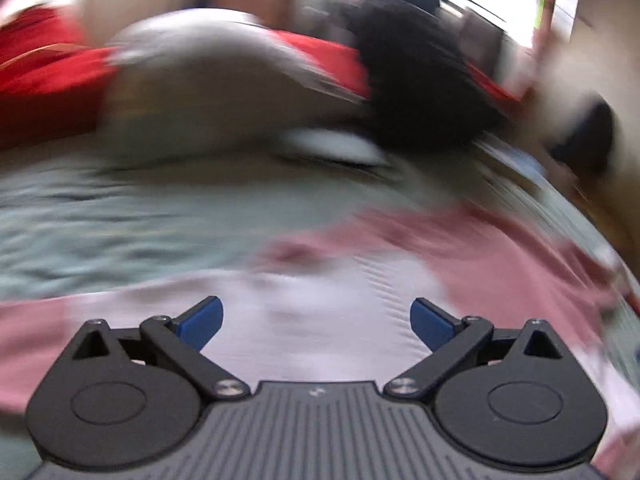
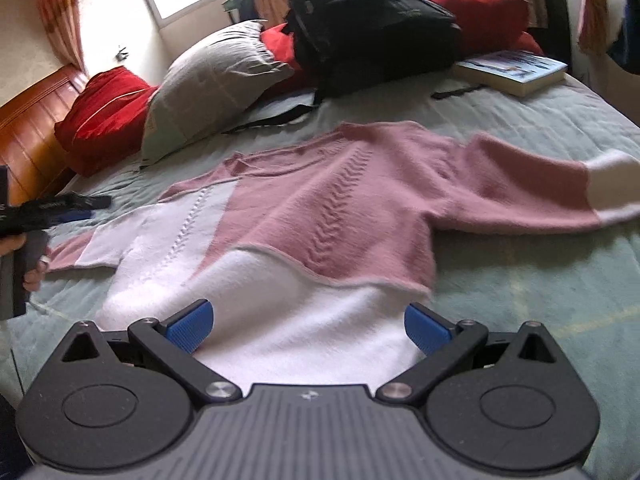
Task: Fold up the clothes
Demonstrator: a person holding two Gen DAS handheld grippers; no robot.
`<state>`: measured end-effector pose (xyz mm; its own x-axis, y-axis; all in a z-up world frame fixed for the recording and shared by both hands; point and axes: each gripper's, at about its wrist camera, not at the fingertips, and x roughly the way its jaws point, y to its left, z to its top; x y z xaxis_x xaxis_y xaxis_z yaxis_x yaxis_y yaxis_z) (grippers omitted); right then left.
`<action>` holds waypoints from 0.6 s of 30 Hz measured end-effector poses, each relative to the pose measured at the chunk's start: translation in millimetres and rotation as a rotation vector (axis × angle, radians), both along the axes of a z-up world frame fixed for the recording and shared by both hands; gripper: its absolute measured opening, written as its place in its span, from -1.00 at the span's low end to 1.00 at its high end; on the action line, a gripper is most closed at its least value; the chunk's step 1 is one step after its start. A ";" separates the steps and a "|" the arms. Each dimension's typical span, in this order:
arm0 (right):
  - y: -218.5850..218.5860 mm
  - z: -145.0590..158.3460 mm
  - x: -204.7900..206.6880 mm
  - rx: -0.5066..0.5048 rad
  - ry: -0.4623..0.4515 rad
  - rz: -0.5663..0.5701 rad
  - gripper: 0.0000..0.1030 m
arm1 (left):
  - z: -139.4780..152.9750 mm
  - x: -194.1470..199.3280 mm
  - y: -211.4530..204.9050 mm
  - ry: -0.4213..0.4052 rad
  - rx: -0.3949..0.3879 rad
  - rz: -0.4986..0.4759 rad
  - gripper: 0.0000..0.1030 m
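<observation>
I find the pink-and-white sweater (image 2: 320, 216) lying flat on the bed (image 2: 540, 304), front up, body spread near me and one sleeve (image 2: 532, 196) stretched to the right. The other sleeve runs left toward my left gripper (image 2: 60, 210), seen at the left edge of the right wrist view. No fold is made yet, by my reading.

My right gripper (image 2: 308, 326) hovers over the white hem with its fingers spread wide, holding nothing. My left gripper (image 1: 316, 322) likewise stands wide apart and empty above the knit; that view is heavily blurred, so I cannot place it more exactly.

Handling assessment: the knit looks soft, thick and fuzzy, light but limp. It will sag and drape, not slide stiffly, and the loose stitches could snag on a pad. I judge the best holds to be the cuff and the shoulder seam, pinching both layers.

A backpack (image 2: 368, 20), pillow (image 2: 212, 80) and book (image 2: 516, 70) lie at the far side, well apart from the sweater.
</observation>
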<state>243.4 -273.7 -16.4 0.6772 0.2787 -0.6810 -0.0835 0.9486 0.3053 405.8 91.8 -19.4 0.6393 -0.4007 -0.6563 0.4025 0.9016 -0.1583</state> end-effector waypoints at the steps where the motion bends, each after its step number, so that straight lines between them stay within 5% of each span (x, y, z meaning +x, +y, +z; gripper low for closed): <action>1: -5.2 -1.0 -3.9 -0.001 0.002 -0.010 1.00 | -6.0 -2.7 -21.2 0.005 0.014 -0.045 0.94; 6: -42.0 -12.1 -27.6 0.011 0.023 -0.084 1.00 | -51.6 -2.0 -60.5 0.151 0.023 -0.042 0.94; 8: -60.0 -20.1 -36.6 0.020 0.044 -0.123 1.00 | -58.2 -12.3 -61.7 0.114 0.048 -0.027 0.94; 13: -94.6 -42.1 -51.9 0.054 0.086 -0.195 1.00 | -30.2 -36.0 -61.1 0.108 0.094 0.082 0.94; 18: -115.8 -65.1 -54.8 0.143 0.101 -0.222 1.00 | 9.8 -103.0 -65.1 0.002 -0.002 0.086 0.96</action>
